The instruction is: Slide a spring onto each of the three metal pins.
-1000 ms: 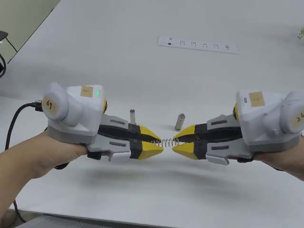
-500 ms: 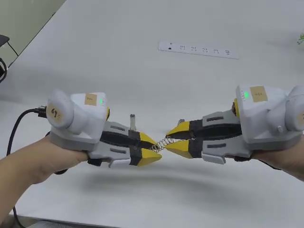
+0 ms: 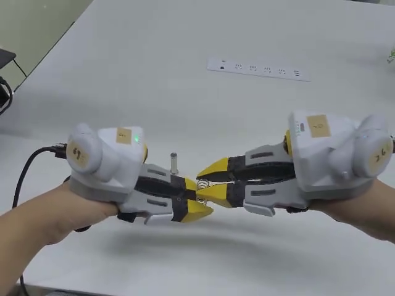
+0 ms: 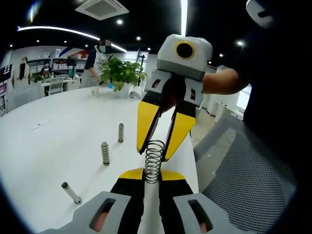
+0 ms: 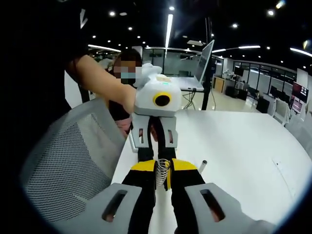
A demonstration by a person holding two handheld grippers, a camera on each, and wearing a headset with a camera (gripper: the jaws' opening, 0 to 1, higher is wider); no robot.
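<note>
1. The spring [image 4: 154, 160] could pop out and fly off; it is held only by its two ends, so a small slip or twist might do it.
2. The left gripper [image 3: 199, 200] has its jaws closed tight on one end; the right gripper [image 3: 207, 182] has its jaws a little apart, pinching the other end.
3. Both grippers are held level, nose to nose, above the tabletop [image 3: 247, 123]; the bare pin [image 3: 174, 161] stands just behind them.

Tip to tip at lower centre: left gripper [image 3: 199, 202] from the left, right gripper [image 3: 207, 180] from the right, spring [image 3: 202, 184] between. Pin [image 3: 174, 161] just behind them; power strip [image 3: 258, 68] upper centre on table [image 3: 154, 80].
</note>
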